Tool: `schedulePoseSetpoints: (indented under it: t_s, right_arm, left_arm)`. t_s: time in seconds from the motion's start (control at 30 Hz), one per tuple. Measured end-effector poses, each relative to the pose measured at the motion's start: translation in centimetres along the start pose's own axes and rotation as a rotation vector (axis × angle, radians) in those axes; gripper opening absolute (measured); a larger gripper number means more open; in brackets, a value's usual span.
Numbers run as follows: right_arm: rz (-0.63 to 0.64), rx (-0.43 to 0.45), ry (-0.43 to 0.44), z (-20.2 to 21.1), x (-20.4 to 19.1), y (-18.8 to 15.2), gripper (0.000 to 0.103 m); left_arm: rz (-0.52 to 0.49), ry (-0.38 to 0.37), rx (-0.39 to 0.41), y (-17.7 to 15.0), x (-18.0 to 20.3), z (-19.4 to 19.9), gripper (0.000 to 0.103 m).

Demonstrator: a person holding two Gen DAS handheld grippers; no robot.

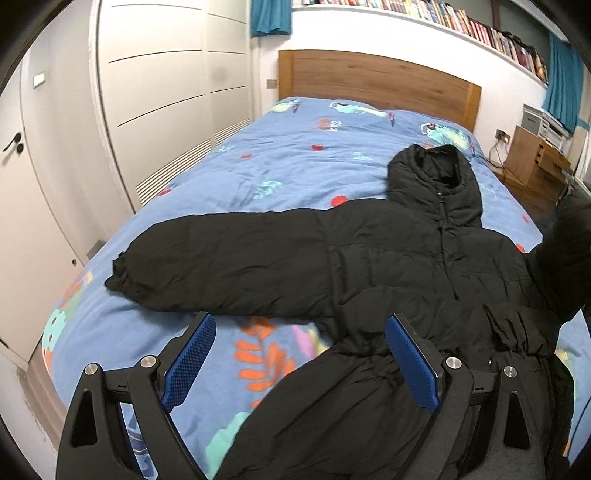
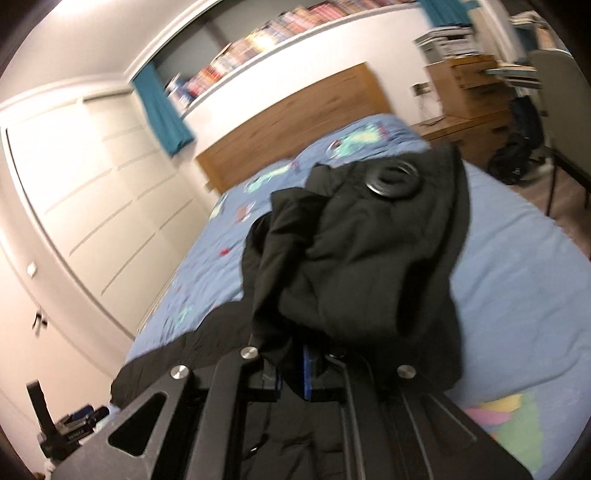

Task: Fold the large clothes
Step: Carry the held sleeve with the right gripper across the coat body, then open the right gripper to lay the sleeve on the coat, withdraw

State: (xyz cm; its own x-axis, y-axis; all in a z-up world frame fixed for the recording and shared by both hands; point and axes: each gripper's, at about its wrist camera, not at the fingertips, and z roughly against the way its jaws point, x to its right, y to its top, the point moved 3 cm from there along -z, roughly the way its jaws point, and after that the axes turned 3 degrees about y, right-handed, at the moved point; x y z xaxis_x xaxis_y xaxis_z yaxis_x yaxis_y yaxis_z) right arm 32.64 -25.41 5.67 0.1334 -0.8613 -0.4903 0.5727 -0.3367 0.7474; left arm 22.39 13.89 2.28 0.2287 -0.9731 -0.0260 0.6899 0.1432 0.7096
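Note:
A black padded hooded jacket [image 1: 388, 258] lies front up on the blue patterned bed cover [image 1: 295, 162], its left sleeve [image 1: 221, 266] stretched out to the left. My left gripper [image 1: 301, 354] is open and empty, hovering over the jacket's lower hem and the cover. My right gripper [image 2: 306, 363] is shut on the jacket's right sleeve [image 2: 362, 266], holding the bunched black cloth lifted above the bed; the cloth hides the fingertips. The raised sleeve shows at the right edge of the left wrist view [image 1: 565, 258].
White wardrobe doors [image 1: 159, 92] run along the bed's left side. A wooden headboard [image 1: 376, 81] stands at the far end under a shelf of books [image 1: 480, 26]. A wooden drawer unit [image 1: 535, 162] stands right of the bed, with a chair [image 2: 561, 110] and a dark bag [image 2: 517, 144] nearby.

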Motion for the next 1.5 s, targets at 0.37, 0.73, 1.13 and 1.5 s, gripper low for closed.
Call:
schedulePoseSetpoints:
  t_s: [0.37, 0.73, 1.13, 1.5]
  right_arm:
    - [0.063, -0.214, 0.007, -8.3, -5.2, -8.1, 0.007]
    - [0.128, -0.385, -0.071, -12.9, -6.2, -13.7, 0.015]
    - [0.194, -0.374, 0.060, -8.7, -10.2, -13.8, 0.043]
    - [0.201, -0.291, 0.018, -3.8, -8.3, -12.2, 0.043]
  left_arm:
    - [0.040, 0.027, -0.025, -1.3, -4.1, -0.7, 0.092]
    - [0.048, 0.026, -0.021, -1.7, -4.9, 0.6, 0.092]
    - [0.062, -0.021, 0.013, -1.9, -4.0, 4.5, 0.092]
    - [0.029, -0.070, -0.047, -2.9, -1.9, 4.7, 0.092]
